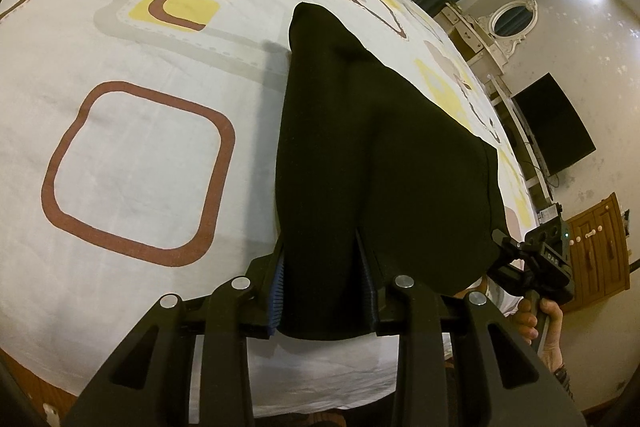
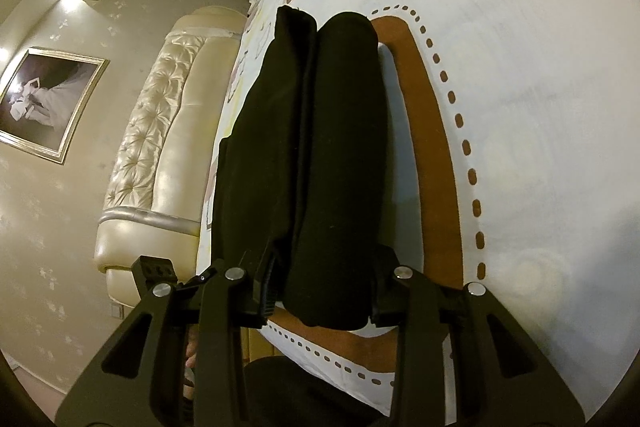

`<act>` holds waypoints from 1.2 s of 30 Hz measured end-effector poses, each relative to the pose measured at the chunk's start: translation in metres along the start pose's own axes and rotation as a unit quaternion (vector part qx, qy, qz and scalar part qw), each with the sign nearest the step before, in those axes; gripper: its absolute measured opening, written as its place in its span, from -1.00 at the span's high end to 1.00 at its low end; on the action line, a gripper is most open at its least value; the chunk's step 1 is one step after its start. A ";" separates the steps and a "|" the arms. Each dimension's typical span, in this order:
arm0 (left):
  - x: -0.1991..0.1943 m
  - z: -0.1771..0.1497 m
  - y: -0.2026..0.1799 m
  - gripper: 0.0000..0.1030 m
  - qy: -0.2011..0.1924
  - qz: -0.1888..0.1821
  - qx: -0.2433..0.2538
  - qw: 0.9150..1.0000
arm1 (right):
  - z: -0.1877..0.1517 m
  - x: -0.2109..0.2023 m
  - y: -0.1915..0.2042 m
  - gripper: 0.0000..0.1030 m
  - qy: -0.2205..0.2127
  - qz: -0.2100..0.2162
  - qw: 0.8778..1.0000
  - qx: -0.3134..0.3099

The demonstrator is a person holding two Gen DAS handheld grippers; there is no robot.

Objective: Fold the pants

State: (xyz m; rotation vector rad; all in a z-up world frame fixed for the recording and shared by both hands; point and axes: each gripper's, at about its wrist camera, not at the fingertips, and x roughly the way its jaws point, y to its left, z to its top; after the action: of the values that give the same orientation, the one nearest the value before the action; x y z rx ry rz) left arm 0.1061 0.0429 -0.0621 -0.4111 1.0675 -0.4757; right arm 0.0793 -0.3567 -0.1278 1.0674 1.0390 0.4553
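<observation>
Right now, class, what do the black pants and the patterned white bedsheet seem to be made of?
Black pants: soft matte fabric, perhaps knit; it drapes in rounded folds without shine. Patterned white bedsheet: thin woven cloth, likely cotton; flat printed squares, faint creases.

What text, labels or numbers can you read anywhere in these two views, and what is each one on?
"DAS" (letters small, reading uncertain): on the body of the right tongs, seen in the left wrist view.
Nothing readable on the black pants, the patterned bedsheet, the dark wall screen or the framed picture.
</observation>
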 end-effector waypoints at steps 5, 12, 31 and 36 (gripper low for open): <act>-0.003 -0.003 -0.004 0.11 -0.015 0.009 0.021 1.000 | -0.003 -0.006 -0.007 0.15 -0.005 0.015 1.000 0.017; -0.010 -0.014 -0.020 -0.46 -0.039 0.086 0.050 0.994 | -0.007 -0.023 -0.015 -0.02 -0.020 0.026 0.998 0.058; -0.058 -0.049 -0.078 -0.67 -0.125 0.205 0.119 0.963 | -0.057 -0.044 0.047 -0.53 -0.072 -0.249 0.961 -0.100; -0.065 -0.057 -0.074 -0.67 -0.125 0.214 0.103 0.963 | -0.073 -0.039 0.070 -0.58 -0.088 -0.305 0.933 -0.168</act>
State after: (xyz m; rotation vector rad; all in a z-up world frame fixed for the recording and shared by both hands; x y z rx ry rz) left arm 0.0156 0.0126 0.0012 -0.0462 0.8207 -0.1410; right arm 0.0081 -0.3183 -0.0555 0.4317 1.0261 0.0218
